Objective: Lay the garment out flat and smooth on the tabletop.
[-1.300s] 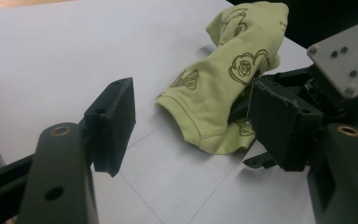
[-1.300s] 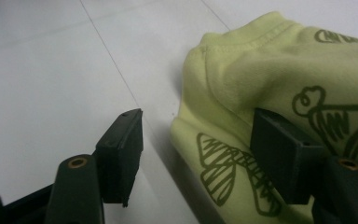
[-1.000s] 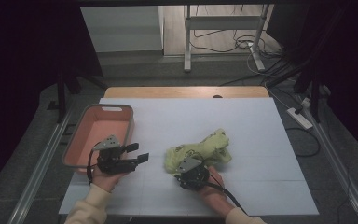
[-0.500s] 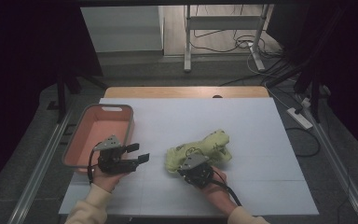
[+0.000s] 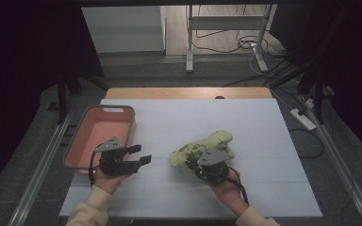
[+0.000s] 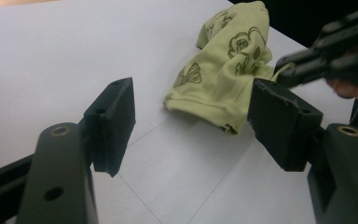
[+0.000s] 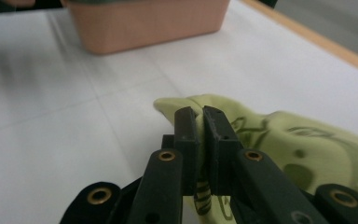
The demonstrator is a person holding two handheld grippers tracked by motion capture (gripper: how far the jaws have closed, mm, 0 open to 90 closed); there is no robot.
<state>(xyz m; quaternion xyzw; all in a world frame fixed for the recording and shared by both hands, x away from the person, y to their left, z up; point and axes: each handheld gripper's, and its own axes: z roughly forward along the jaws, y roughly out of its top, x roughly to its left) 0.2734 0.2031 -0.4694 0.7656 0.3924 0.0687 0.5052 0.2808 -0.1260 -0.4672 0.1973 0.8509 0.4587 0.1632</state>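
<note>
Cloth first: from the high view we see the crumpled yellow-green printed cloth [image 5: 202, 149] lying on the white table sheet [image 5: 264, 122], right of the salmon-pink plastic bin [image 5: 101, 136]. Our right gripper [image 5: 192, 165] sits at the cloth's near edge; our left gripper [image 5: 141, 155] hovers just beside the bin with jaws spread and nothing between them.

From the left gripper view, the wide jaws frame bare table, the cloth [image 6: 223, 79] lying well ahead with the right gripper [image 6: 279, 74] at its edge.

From the right gripper view, the jaws have just been closing and now pinch a fold of the cloth [image 7: 307, 149]. We judge the hold shallow, so we should lift slowly and keep the fold deep in the pads. The bin [image 7: 149, 23] stands across open table; nothing blocks the way.
</note>
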